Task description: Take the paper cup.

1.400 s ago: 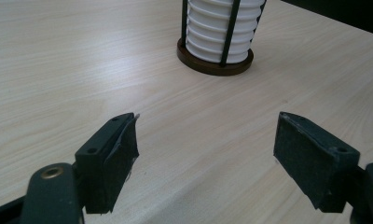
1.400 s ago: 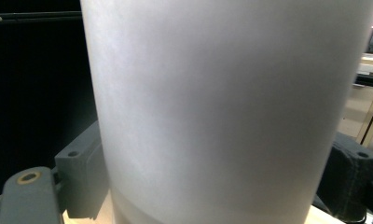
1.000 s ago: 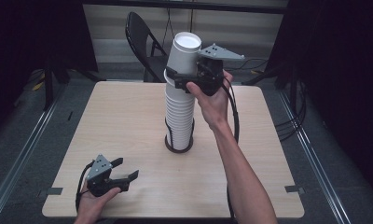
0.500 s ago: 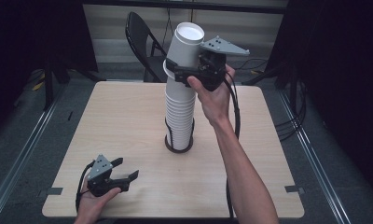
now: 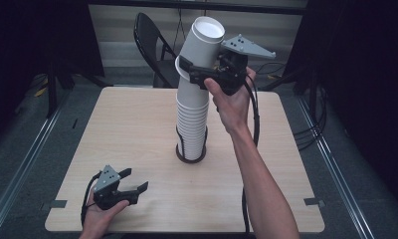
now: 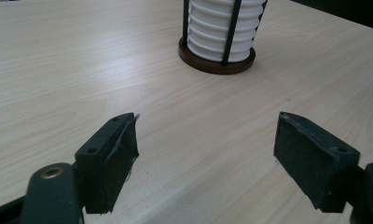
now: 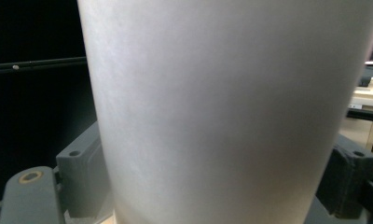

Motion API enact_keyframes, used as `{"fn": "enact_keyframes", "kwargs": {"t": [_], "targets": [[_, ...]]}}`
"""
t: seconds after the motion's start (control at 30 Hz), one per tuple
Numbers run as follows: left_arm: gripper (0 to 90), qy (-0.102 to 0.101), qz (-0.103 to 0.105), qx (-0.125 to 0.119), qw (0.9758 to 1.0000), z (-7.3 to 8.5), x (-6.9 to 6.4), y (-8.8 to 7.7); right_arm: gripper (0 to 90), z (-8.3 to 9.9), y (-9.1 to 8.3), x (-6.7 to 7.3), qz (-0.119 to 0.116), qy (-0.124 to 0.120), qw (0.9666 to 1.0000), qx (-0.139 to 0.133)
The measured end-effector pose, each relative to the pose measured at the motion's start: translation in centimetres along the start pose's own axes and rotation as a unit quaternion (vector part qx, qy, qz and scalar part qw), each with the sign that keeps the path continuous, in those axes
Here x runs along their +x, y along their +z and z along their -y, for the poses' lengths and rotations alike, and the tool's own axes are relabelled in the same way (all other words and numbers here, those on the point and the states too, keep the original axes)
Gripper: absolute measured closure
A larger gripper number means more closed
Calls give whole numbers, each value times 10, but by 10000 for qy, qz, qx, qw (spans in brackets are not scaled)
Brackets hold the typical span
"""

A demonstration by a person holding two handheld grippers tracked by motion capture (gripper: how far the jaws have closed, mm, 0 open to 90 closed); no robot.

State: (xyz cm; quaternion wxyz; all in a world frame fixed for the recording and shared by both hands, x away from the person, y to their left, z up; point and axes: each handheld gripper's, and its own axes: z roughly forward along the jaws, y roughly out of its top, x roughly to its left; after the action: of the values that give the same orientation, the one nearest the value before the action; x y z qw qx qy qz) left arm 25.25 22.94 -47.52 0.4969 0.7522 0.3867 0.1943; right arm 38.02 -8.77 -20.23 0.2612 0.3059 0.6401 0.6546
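The right gripper (image 5: pixel 199 72) is lifting the top cup (image 5: pixel 201 47), clamped between its jaws, higher and tilting it off the stack (image 5: pixel 192 119) below, probably separating it.

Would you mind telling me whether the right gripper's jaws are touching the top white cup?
Touching. The right gripper view shows the top cup filling the gap, pressed against both jaws; the high view shows the right gripper clamped around it above the stack.
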Motion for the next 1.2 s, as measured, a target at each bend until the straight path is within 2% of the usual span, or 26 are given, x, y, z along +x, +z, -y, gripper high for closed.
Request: {"fn": "enact_keyframes", "kwargs": {"t": [0.1,0.43,0.67,0.77,0.97,1.2], "targets": [[214,-39,8,-33,10000,0,0,0,137,-2,-3,-1,-62,97,9999,-92],[214,-164,78,-104,9998,0,0,1,138,-9,-17,-4,55,65,9997,-247],[214,-230,123,-90,9996,1,-1,3,139,-11,-34,-15,169,87,9995,-271],[238,-170,128,-58,9998,0,-2,4,139,-10,-42,-20,225,117,9995,-213],[238,-185,165,-42,9997,-2,-3,6,140,-5,-55,-30,421,121,9989,-137],[238,-187,101,-147,9997,-8,-3,4,141,5,-68,-40,600,134,9981,48]]}}
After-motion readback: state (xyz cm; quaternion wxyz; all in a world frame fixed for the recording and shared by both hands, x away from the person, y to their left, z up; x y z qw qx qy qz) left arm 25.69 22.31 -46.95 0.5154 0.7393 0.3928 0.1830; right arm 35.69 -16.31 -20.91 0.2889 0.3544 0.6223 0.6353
